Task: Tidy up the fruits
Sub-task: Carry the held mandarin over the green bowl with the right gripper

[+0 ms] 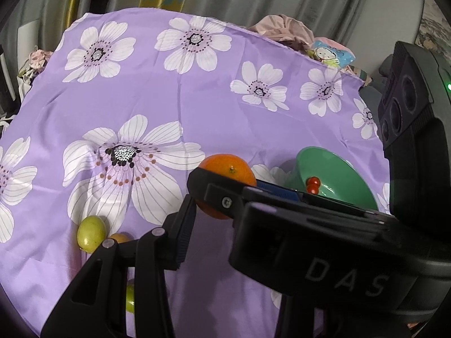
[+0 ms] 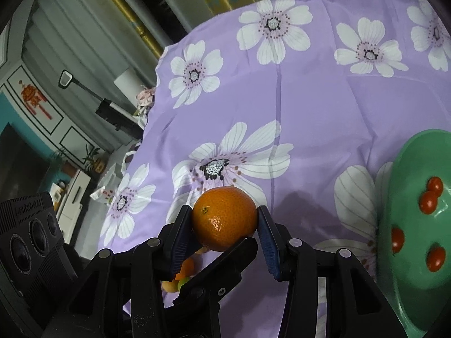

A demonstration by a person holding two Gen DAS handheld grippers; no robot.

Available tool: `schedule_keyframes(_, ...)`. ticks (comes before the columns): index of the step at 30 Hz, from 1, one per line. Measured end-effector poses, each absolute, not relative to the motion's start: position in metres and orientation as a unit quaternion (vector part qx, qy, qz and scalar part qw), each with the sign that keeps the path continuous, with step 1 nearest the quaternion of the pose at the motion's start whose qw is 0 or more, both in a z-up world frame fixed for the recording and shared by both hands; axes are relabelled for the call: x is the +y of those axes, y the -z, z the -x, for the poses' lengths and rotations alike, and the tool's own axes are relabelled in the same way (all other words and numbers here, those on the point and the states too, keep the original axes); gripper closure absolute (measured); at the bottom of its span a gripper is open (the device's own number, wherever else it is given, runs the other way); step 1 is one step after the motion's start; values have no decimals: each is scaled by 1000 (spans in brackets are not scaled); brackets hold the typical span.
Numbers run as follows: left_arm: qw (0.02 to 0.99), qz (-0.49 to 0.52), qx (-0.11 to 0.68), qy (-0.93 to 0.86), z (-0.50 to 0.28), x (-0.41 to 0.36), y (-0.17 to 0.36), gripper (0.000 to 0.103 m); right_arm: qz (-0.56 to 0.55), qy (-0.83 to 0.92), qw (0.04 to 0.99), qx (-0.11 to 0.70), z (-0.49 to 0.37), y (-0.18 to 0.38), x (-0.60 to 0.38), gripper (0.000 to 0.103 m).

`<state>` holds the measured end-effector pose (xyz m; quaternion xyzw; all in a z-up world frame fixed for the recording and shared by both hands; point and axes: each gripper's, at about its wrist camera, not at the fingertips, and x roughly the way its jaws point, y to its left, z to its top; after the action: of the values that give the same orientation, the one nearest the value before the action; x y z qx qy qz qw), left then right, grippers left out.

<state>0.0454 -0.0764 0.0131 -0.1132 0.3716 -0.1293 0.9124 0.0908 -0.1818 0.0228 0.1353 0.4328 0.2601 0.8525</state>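
Observation:
An orange (image 2: 225, 217) sits between the two blue-padded fingers of my right gripper (image 2: 225, 222), which is shut on it above the purple flowered cloth (image 2: 296, 98). In the left wrist view the same orange (image 1: 227, 181) shows behind the right gripper's finger crossing in front. My left gripper (image 1: 225, 225) stands open around that spot, its left finger (image 1: 183, 231) apart from the orange. A green bowl (image 2: 417, 225) at right holds several small red tomatoes (image 2: 429, 202); it also shows in the left wrist view (image 1: 335, 174). A green fruit (image 1: 91, 233) lies on the cloth at left.
A small orange fruit (image 1: 119, 237) and another green fruit (image 1: 129, 298) lie near the left gripper's base. Crumpled clothes (image 1: 284, 29) and a cartoon-print item (image 1: 331, 53) sit at the table's far edge. Curtains hang behind. The right gripper's camera block (image 1: 408, 95) is close at right.

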Motion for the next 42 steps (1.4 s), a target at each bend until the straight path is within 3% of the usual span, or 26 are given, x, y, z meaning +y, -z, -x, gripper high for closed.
schedule_keyframes(42,925,59,313,205,-43,-155,-64,62,-155,-205,901,350,-69,-72,-260,54)
